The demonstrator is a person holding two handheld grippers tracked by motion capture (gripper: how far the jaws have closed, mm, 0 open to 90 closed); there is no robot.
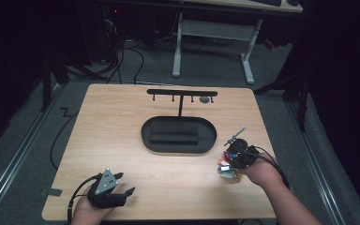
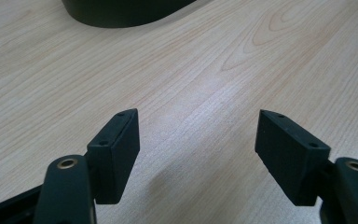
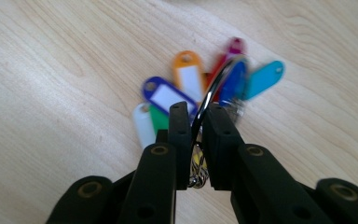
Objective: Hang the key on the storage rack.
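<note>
The table (image 1: 122, 140) is pale wood-grain laminate with a smooth, low sheen. The key ring (image 3: 213, 88) is shiny metal, its key tags (image 3: 186, 79) glossy coloured plastic. The oval stand base (image 1: 178, 136) near the far edge looks matt black.

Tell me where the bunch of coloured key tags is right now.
The key tags hang on a metal ring clamped in the right gripper at the table's right edge in the high view, right of the black stand's tray.

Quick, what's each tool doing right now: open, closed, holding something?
Left tool: open, holding nothing, just above the table.
Right tool: closed on the key ring with its coloured tags.
</note>
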